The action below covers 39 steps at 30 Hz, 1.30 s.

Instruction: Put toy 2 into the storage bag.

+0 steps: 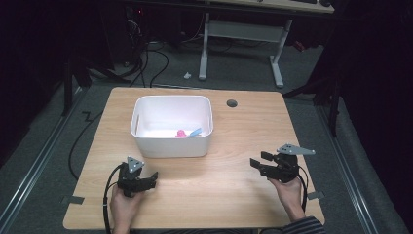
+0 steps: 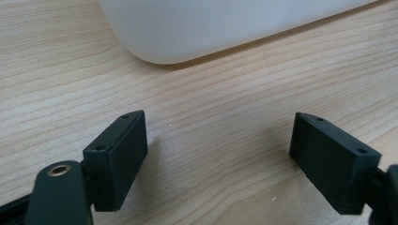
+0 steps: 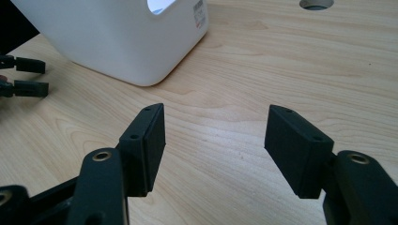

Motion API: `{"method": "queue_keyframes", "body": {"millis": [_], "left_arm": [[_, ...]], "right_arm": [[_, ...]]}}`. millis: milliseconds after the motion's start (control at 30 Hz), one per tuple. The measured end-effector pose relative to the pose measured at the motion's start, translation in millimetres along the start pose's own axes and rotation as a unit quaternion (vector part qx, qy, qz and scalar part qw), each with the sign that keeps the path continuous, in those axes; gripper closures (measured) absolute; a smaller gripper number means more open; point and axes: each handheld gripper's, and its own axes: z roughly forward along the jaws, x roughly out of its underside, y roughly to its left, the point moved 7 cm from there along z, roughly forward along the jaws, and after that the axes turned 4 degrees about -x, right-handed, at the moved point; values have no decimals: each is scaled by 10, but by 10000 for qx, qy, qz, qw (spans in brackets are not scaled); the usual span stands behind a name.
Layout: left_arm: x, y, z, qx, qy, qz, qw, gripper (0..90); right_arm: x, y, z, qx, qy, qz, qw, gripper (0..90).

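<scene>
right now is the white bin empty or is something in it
Not empty. The white bin stands upright on the table, and the high view shows a pink thing and a light blue thing on its floor.

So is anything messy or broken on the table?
Nothing stands out. The white bin sits upright on the wooden table with a pink thing and a light blue thing lying inside it. Nothing is spilled or cracked. The left gripper and right gripper are both open and empty.
</scene>
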Motion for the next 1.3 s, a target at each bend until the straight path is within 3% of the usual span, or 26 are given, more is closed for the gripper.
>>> {"method": "queue_keyframes", "body": {"millis": [500, 667, 900, 1300], "left_arm": [[0, -2, 0, 8, -2, 7, 10000, 197], [0, -2, 0, 7, -2, 7, 10000, 197], [0, -2, 0, 9, -2, 7, 10000, 197], [0, -2, 0, 8, -2, 7, 10000, 197]], "right_arm": [[124, -84, 259, 88, 143, 117, 9998, 389], [186, -127, 353, 321, 336, -111, 9989, 388], [269, -176, 477, 445, 504, -112, 9977, 387], [354, -228, 564, 581, 561, -141, 9966, 381]]}}
